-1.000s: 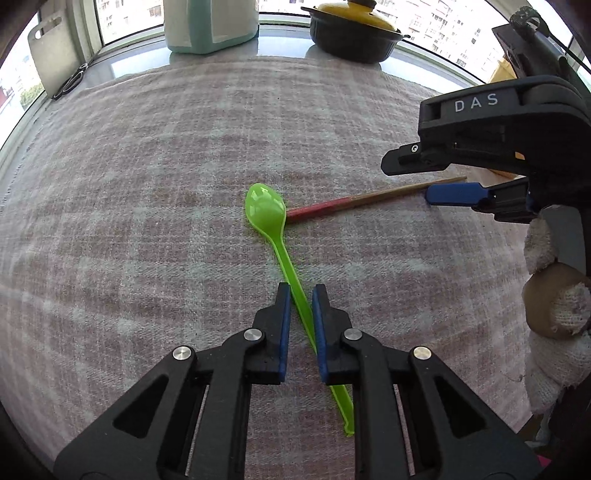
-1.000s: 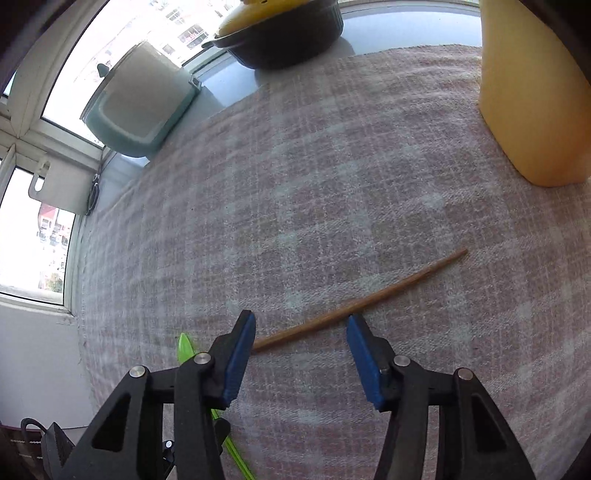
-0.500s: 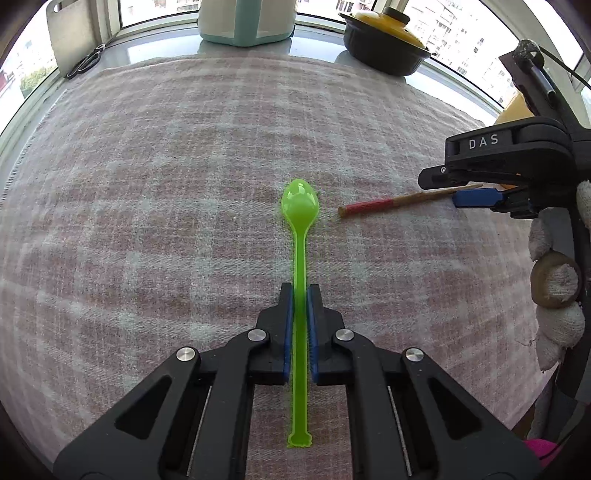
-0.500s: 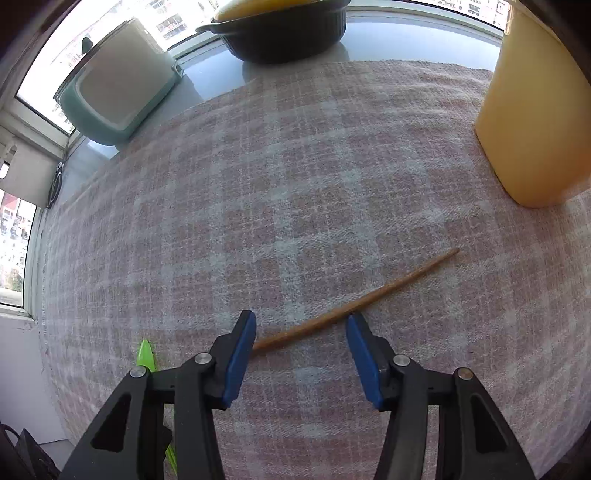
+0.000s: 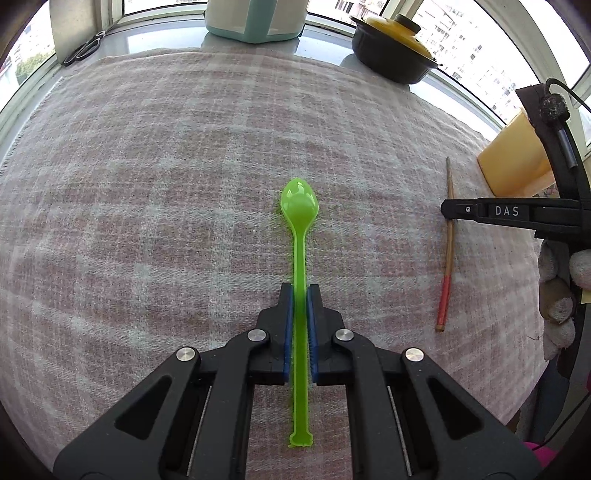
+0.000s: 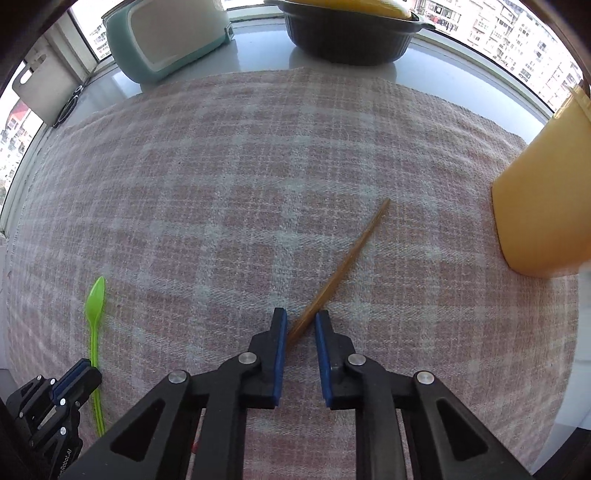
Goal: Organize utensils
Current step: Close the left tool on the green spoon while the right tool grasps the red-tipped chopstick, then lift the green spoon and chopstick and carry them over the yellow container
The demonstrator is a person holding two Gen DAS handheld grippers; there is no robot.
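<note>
My left gripper [image 5: 299, 291] is shut on the handle of a green plastic spoon [image 5: 299, 206], bowl pointing away over the checked cloth [image 5: 166, 192]. The spoon also shows in the right wrist view [image 6: 95, 299]. A wooden chopstick [image 5: 447, 243] with a red end lies to the right. In the right wrist view the chopstick [image 6: 347, 262] runs between the blue pads of my right gripper [image 6: 300, 317]. The jaws stand a narrow gap apart around it and have not closed on it.
A yellow container [image 6: 546, 199] stands at the right edge of the cloth. A black pot with a yellow lid [image 5: 391, 48] and a teal and white appliance [image 5: 255, 18] sit on the windowsill. Scissors [image 5: 83, 48] lie at the back left.
My left gripper has straightened the spoon and turned so the chopstick now lies off to the right. My right gripper's jaws have narrowed from wide open to a small gap around the chopstick.
</note>
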